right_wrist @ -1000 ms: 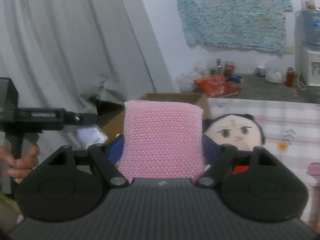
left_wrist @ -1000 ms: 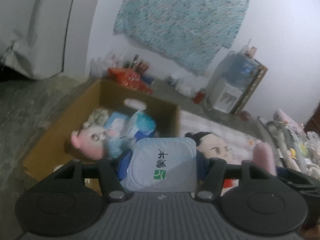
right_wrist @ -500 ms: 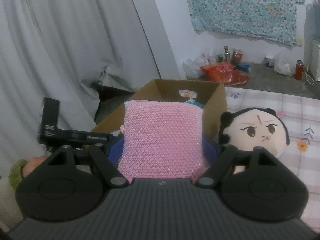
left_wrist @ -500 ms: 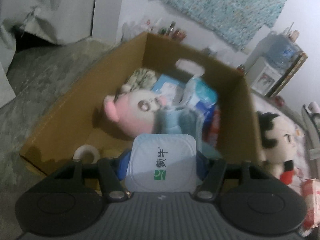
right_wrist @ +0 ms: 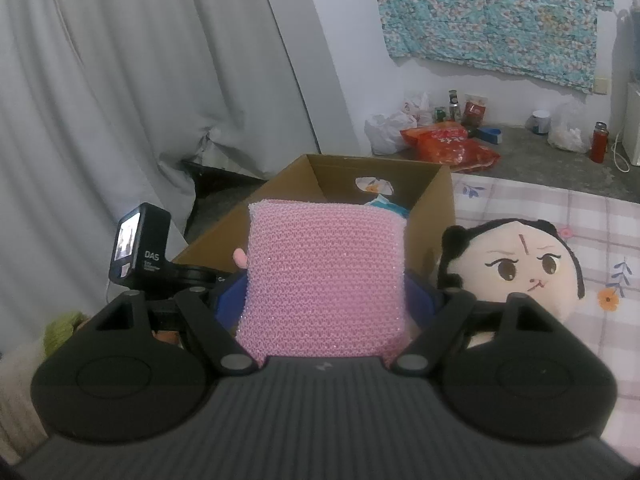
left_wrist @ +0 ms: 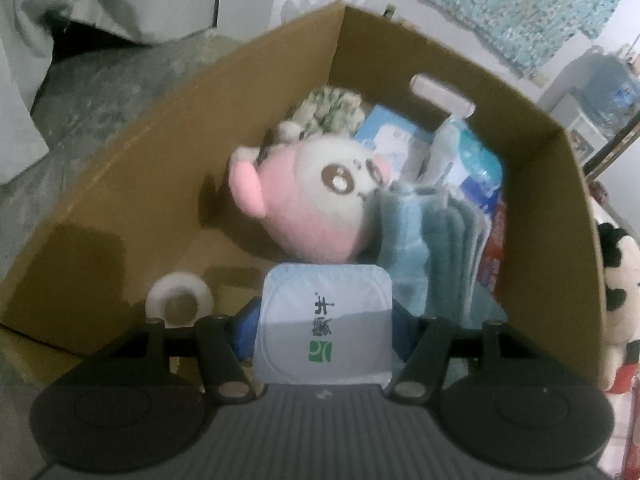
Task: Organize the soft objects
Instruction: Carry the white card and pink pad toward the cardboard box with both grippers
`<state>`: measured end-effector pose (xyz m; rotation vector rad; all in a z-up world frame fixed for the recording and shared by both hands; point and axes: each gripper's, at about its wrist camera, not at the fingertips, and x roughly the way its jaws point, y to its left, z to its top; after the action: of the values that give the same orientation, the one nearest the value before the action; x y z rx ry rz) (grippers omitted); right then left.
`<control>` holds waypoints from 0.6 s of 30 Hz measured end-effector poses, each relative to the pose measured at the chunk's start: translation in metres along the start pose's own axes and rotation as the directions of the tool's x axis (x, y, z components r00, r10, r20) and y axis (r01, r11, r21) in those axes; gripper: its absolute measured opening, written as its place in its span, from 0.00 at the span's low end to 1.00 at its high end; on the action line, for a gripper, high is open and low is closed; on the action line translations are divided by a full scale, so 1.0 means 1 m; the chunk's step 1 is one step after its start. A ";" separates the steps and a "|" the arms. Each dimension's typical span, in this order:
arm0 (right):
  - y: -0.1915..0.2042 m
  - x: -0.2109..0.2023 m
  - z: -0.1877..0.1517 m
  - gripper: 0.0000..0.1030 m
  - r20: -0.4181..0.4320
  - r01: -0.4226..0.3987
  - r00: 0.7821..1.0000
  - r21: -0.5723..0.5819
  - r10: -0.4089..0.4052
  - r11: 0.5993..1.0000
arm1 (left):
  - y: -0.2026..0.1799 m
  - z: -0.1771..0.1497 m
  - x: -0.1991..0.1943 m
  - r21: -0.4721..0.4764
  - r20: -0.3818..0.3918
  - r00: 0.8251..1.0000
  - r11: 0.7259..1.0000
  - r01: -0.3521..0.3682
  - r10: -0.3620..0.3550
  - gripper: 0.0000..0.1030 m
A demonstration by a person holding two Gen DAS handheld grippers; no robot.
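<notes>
The left gripper [left_wrist: 324, 320] pinches a white packet [left_wrist: 325, 326] over the cardboard box [left_wrist: 132, 184], hiding its own fingertips. Inside, a pink plush [left_wrist: 316, 200] lies against a blue cloth [left_wrist: 432, 240]. The right gripper [right_wrist: 326, 304] squeezes a pink sponge [right_wrist: 326, 276] (covering most of the box). A doll [right_wrist: 516, 268] sits beside it.

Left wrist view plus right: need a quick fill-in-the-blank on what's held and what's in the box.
1. The left gripper holds a white ____ over the box.
2. The right gripper holds a ____ sponge.
3. The pink plush lies ____ the box.
4. The doll sits ____ the box.

Missing: cup; pink; inside; outside
</notes>
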<state>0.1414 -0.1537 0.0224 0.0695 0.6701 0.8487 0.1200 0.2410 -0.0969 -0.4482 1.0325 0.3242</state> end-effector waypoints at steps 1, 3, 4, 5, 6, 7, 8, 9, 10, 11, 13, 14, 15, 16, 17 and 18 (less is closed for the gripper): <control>0.000 0.001 0.000 0.78 -0.003 0.001 1.000 -0.003 -0.001 1.000 | 0.002 0.000 0.001 -0.009 -0.008 1.000 1.000 0.008 -0.008 0.61; -0.001 -0.002 0.001 0.78 -0.008 0.002 1.000 -0.014 -0.002 1.000 | 0.005 0.000 -0.002 -0.020 0.008 0.999 0.999 0.032 -0.032 0.61; 0.000 -0.003 0.002 0.78 -0.010 0.003 1.000 -0.025 -0.003 1.000 | 0.005 0.000 -0.003 -0.020 0.010 0.999 0.999 0.033 -0.032 0.61; 0.000 -0.004 0.001 0.78 -0.012 0.004 1.000 -0.036 -0.005 0.999 | 0.005 -0.001 -0.004 -0.020 0.010 0.999 0.999 0.033 -0.033 0.61; 0.002 -0.005 0.002 0.78 -0.014 0.007 1.000 -0.050 -0.008 0.999 | 0.005 0.000 -0.004 -0.022 0.009 0.999 0.999 0.036 -0.036 0.61; 0.003 -0.006 0.003 0.78 -0.016 0.012 1.000 -0.063 -0.013 0.998 | 0.006 0.000 -0.004 -0.026 0.010 0.999 0.999 0.039 -0.039 0.61; 0.005 -0.006 0.004 0.78 -0.018 0.014 1.000 -0.072 -0.015 0.997 | 0.006 0.000 -0.006 -0.031 0.017 0.999 0.998 0.047 -0.046 0.64; 0.006 -0.006 0.005 0.78 -0.020 0.014 1.000 -0.082 -0.016 0.997 | 0.006 0.000 -0.009 -0.033 0.024 0.998 0.998 0.055 -0.055 0.68; 0.006 -0.004 0.007 0.78 -0.020 0.011 1.000 -0.091 -0.013 0.996 | 0.006 0.000 -0.014 -0.036 0.036 0.997 0.997 0.067 -0.066 0.69; 0.009 -0.004 0.008 0.78 -0.021 0.007 1.000 -0.106 -0.009 0.994 | 0.007 -0.001 -0.022 -0.037 0.063 0.995 0.996 0.084 -0.082 0.71; 0.014 -0.005 0.013 0.78 -0.019 -0.008 1.000 -0.148 0.005 0.989 | 0.008 0.000 -0.034 -0.025 0.107 0.990 0.995 0.100 -0.097 0.76; 0.018 -0.005 0.015 0.78 -0.019 -0.016 1.000 -0.178 0.013 0.984 | 0.009 0.000 -0.042 -0.020 0.132 0.986 0.994 0.105 -0.102 0.76; 0.022 -0.005 0.019 0.78 -0.022 -0.024 1.000 -0.211 0.020 0.977 | 0.010 -0.001 -0.050 -0.017 0.156 0.982 0.994 0.111 -0.107 0.77; 0.027 -0.003 0.022 0.78 -0.029 -0.038 0.999 -0.247 0.032 0.968 | 0.013 -0.001 -0.057 -0.017 0.177 0.978 0.993 0.117 -0.112 0.77; 0.032 -0.002 0.026 0.78 -0.039 -0.053 0.998 -0.279 0.044 0.959 | 0.016 -0.002 -0.064 -0.021 0.197 0.974 0.992 0.122 -0.115 0.78; 0.037 0.001 0.029 0.78 -0.055 -0.071 0.997 -0.306 0.056 0.950 | 0.019 -0.003 -0.072 -0.025 0.218 0.969 0.992 0.127 -0.118 0.78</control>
<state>0.1336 -0.1219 0.0562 -0.2115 0.5739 1.0110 0.0751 0.2525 -0.0391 -0.4984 0.7841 0.2763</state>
